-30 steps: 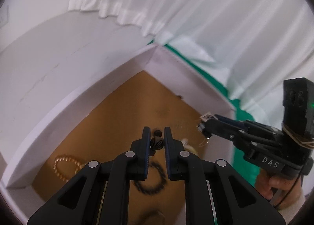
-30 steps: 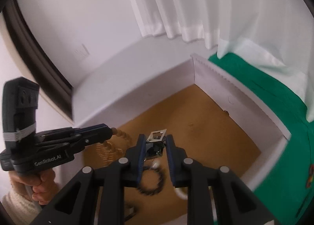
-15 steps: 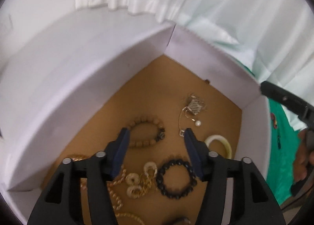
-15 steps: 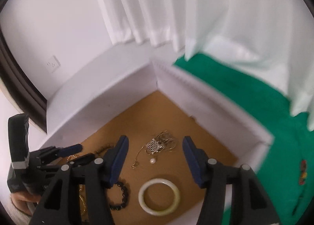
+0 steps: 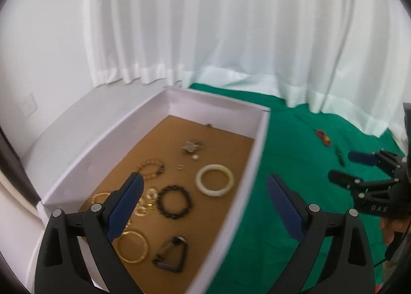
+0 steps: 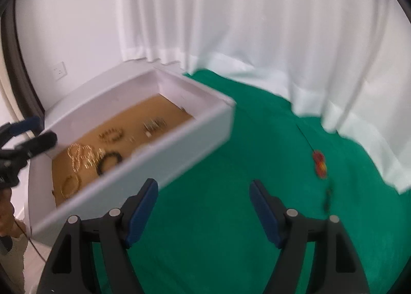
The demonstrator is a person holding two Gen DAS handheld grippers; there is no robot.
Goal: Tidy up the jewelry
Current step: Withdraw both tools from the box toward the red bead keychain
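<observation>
- Jewelry lay scattered on the brown floor of a shallow white rectangular box [image 5: 257, 140], which sat at the left side of a green cloth [image 5: 295, 165].
- Going left to right inside the box: a gold beaded strand [image 5: 102, 195], a plain gold bangle [image 5: 132, 246], a brown bead bracelet [image 5: 151, 168], a black bead bracelet [image 5: 174, 201], a dark triangular clip-like piece [image 5: 170, 255], a tangled silver necklace with a pearl [image 5: 192, 146], and a pale cream bangle [image 5: 214, 179].
- Further right, out on the cloth and well apart from the box, lay a red and orange beaded piece [image 6: 319, 161] on a thin dark cord.
- Left gripper [image 5: 205, 191] hovered above the box's near end, its blue-padded fingers [image 5: 125, 204] spread wide and holding nothing.
- Right gripper [image 6: 203, 210] hung over bare cloth just right of the box, angled toward the red piece, its fingers also spread wide and empty.
- Judged from this, the red piece was the next thing to collect. Doing it well would mean coming down low over the beads, closing on the beaded cluster rather than the thin cord, and lifting clear of the box wall before letting go in a free patch of the floor.
</observation>
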